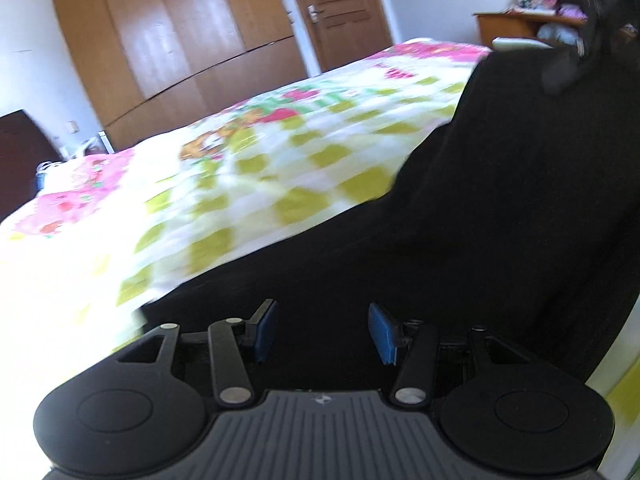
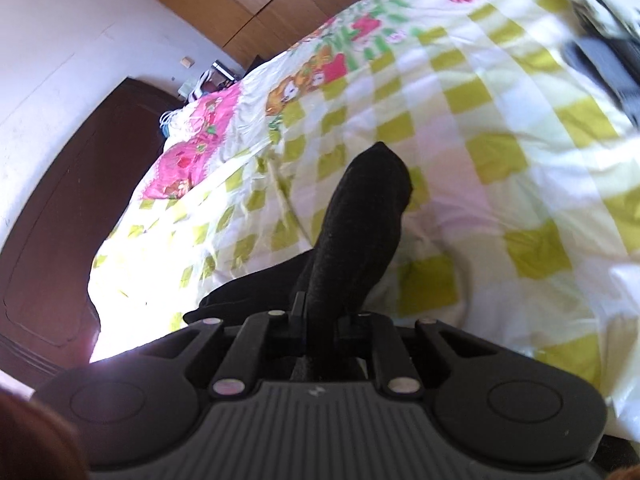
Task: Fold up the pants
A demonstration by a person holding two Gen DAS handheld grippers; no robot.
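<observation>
Pinching pants (image 2: 352, 240) – right tongs (image 2: 320, 320) | left tongs (image 1: 322, 330) agape – door (image 1: 340, 12)

text: none legible | bedsheet (image 2: 460, 120) print: possibly lettering, blurred

Bedroom surroundings. A bedspread (image 1: 248, 168) with green checks and pink cartoon borders is covering the bed. A wooden wardrobe (image 1: 172, 36) is standing against the far wall, beside a brown door (image 1: 340, 12) with a metal handle. A dark headboard (image 2: 60, 216) is rising at the bed's end. A cluttered wooden shelf (image 1: 520, 26) is showing at upper right, blurred.
</observation>
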